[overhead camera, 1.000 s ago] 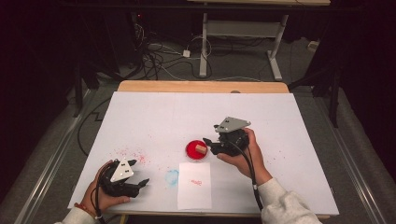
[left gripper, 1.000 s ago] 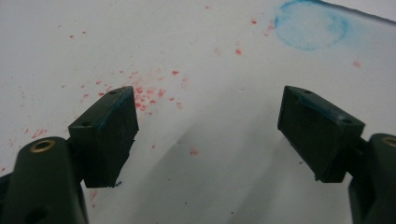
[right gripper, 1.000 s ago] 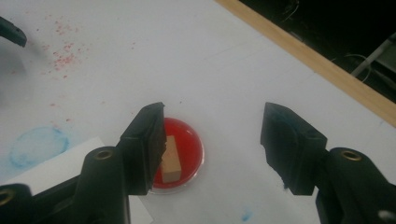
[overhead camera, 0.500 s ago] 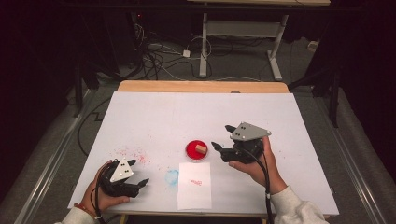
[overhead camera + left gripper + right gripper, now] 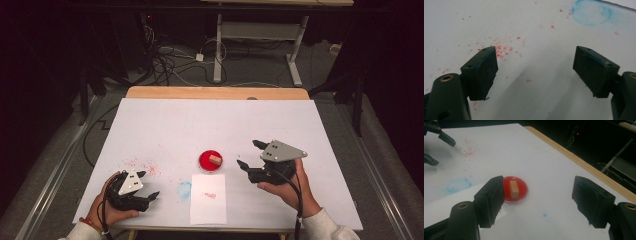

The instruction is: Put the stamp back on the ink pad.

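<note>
A round red ink dish (image 5: 211,160) (image 5: 522,188) sits near the table's middle, with a small wooden block (image 5: 215,159) (image 5: 514,189) standing on it. Just in front of it lies a white paper slip (image 5: 208,198) bearing a small red mark. My right gripper (image 5: 247,153) (image 5: 537,193) hovers to the right of the dish. Its jaws have just been opening and now stand wide apart with nothing between them. My left gripper (image 5: 149,184) (image 5: 535,67) rests at the front left, open and empty over red speckles (image 5: 501,47).
A blue ring stain (image 5: 184,189) (image 5: 591,12) marks the white table cover (image 5: 200,120) between the left gripper and the slip. The wooden table edge (image 5: 215,93) runs along the far side. Cables and a desk frame lie on the dark floor beyond.
My right gripper has drawn away to the right from the red dish and opened its jaws, leaving the wooden block on the dish. The left hand has kept still.
</note>
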A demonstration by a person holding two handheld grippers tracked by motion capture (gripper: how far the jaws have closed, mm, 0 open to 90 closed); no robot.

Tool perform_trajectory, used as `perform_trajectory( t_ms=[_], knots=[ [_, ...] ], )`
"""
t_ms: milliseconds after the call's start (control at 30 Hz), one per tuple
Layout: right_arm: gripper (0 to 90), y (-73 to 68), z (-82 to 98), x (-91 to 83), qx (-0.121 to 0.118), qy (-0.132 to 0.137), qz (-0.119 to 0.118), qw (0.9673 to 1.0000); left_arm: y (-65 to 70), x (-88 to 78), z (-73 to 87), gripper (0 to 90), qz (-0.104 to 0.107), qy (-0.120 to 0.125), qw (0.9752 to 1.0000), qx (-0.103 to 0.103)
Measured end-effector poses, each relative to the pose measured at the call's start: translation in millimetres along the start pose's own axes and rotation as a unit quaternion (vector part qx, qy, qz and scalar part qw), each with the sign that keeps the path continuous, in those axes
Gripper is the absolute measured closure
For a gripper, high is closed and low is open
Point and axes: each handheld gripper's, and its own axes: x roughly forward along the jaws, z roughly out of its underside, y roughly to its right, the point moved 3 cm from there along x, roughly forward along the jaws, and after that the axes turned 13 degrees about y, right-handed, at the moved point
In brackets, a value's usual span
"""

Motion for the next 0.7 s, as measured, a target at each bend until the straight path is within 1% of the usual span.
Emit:
perform_trajectory(
  t_ms=[67, 200, 300, 367, 467, 567, 700],
  knots=[
    [26.4, 1.1, 3.1, -4.0, -0.001, 0.0, 0.0, 1.0, -0.3, -0.5, -0.1, 19.3, 0.0, 0.002, 1.0, -0.001],
    [26.4, 3.7, 10.7, -14.3, -0.009, 0.003, 0.011, 0.9999, -0.6, -0.8, -0.2, 19.3, 0.0, 0.002, 1.0, -0.001],
    [25.5, 6.9, 18.2, -22.6, -0.002, 0.008, 0.013, 0.9999, -0.8, -1.1, -0.9, 19.2, -0.001, 0.004, 1.0, 0.0],
    [25.5, 9.8, 24.3, -28.5, -0.002, 0.008, 0.023, 0.9997, -0.6, -0.7, -1.9, 19.2, -0.004, 0.005, 1.0, -0.001],
    [25.6, 13.4, 34.0, -35.3, -0.007, 0.0, 0.036, 0.9993, -0.3, 0.2, -2.6, 19.1, -0.002, 0.005, 1.0, 0.0],
    [25.7, 16.5, 43.6, -40.4, -0.002, -0.008, 0.042, 0.9991, -0.6, 0.5, -3.0, 19.1, -0.003, 0.006, 1.0, 0.001],
    [25.8, 21.3, 56.2, -45.9, -0.002, -0.019, 0.056, 0.9982, -0.3, 0.2, -3.7, 18.7, -0.004, 0.007, 1.0, 0.001]
  ],
)
